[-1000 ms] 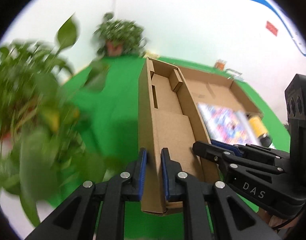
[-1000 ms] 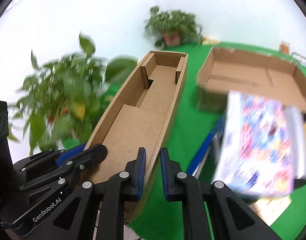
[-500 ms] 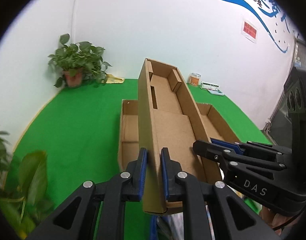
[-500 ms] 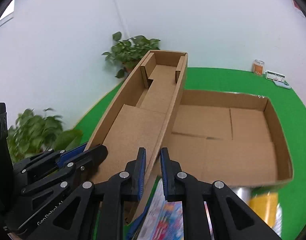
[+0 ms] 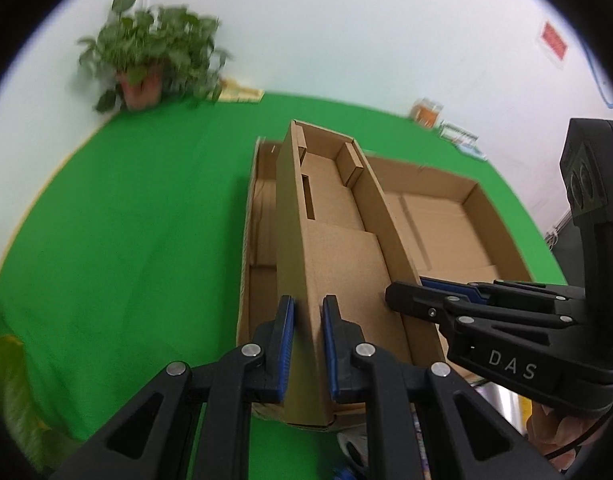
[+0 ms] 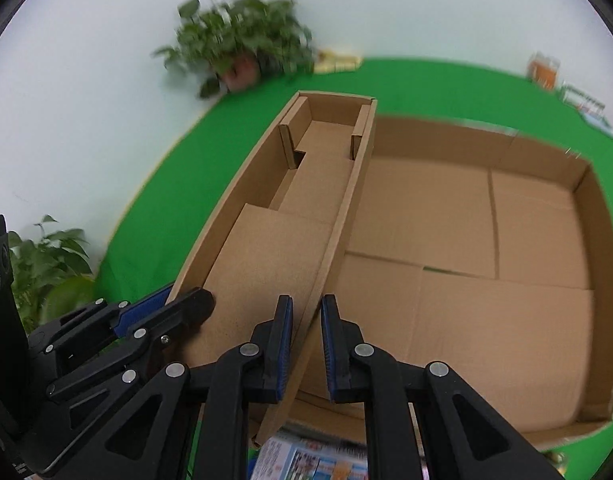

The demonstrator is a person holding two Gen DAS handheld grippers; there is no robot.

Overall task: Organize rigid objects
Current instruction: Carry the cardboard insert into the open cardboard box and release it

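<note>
Half the large box (image 5: 446, 208) behind the narrow tray (image 5: 338, 248).

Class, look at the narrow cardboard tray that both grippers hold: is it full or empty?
Empty. The narrow cardboard tray shows only bare cardboard floor and its own folded flaps inside.

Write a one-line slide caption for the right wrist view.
Right gripper and left gripper pinch opposite walls of a narrow cardboard tray above a larger open cardboard box.

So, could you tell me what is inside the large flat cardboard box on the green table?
The large flat box shows only bare cardboard floor flaps. The narrow tray, held above by both grippers, covers its left part, so that stretch stays unseen.
</note>
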